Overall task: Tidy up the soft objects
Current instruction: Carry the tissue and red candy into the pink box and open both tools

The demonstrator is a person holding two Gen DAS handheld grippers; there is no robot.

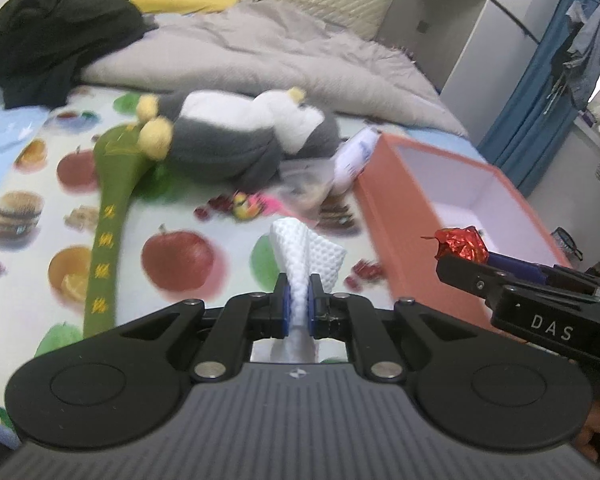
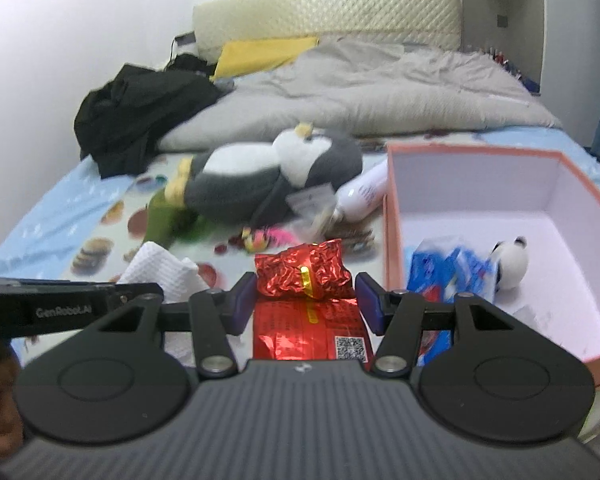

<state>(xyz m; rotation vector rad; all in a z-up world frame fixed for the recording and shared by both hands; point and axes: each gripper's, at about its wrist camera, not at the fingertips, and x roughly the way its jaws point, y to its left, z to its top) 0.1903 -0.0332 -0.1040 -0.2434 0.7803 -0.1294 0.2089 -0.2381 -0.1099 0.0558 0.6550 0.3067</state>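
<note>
My left gripper (image 1: 298, 300) is shut on a white waffle-textured cloth (image 1: 308, 256) and holds it above the fruit-print bed sheet (image 1: 172, 256). My right gripper (image 2: 304, 300) is shut on a crinkled red foil packet (image 2: 304, 272), also lifted off the bed. The two grippers hang side by side just left of an open pink box (image 2: 396, 240) with a white inside. A grey and white penguin plush (image 1: 236, 136) lies on the sheet beyond them. In the right wrist view the cloth (image 2: 160, 268) shows at the left, beside the left gripper (image 2: 152, 290).
Blue packets (image 2: 448, 276) and a small panda plush (image 2: 508, 264) lie in the box. A white bottle (image 2: 364, 196), clear wrappers and small trinkets (image 1: 248, 204) lie between penguin and box. A long green pouch (image 1: 112, 200), black clothing (image 1: 52, 40) and a grey duvet (image 1: 280, 52) cover the rest.
</note>
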